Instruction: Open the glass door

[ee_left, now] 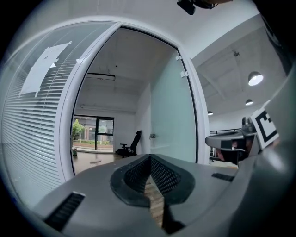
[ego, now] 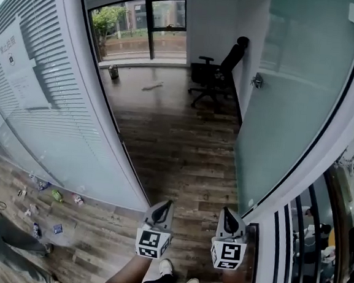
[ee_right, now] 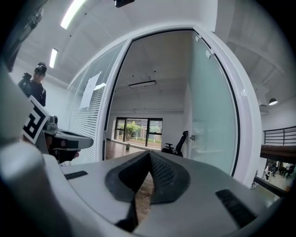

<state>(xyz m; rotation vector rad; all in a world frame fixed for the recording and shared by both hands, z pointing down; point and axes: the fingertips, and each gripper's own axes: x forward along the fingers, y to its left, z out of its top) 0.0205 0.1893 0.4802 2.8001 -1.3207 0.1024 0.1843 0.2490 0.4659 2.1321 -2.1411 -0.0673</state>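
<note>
The frosted glass door (ego: 299, 87) stands swung inward at the right of the doorway, its metal handle (ego: 257, 81) on the far edge. In front of the threshold my left gripper (ego: 166, 203) and right gripper (ego: 228, 211) sit side by side, both pointing level into the room. Each is shut with nothing held. The left gripper view shows its gripper (ee_left: 150, 157) with tips together and the door (ee_left: 171, 115) ahead to the right. In the right gripper view the gripper (ee_right: 149, 153) is likewise closed, and the door (ee_right: 208, 120) with its handle (ee_right: 192, 137) stands at the right.
A glass wall with blinds (ego: 39, 95) and a paper notice (ego: 17, 62) runs along the left. Inside are a black office chair (ego: 220, 71), a small bin (ego: 114, 72) and a window (ego: 144, 27). A dark railing (ego: 297, 241) is at the right. A person (ee_right: 37, 85) stands at the left.
</note>
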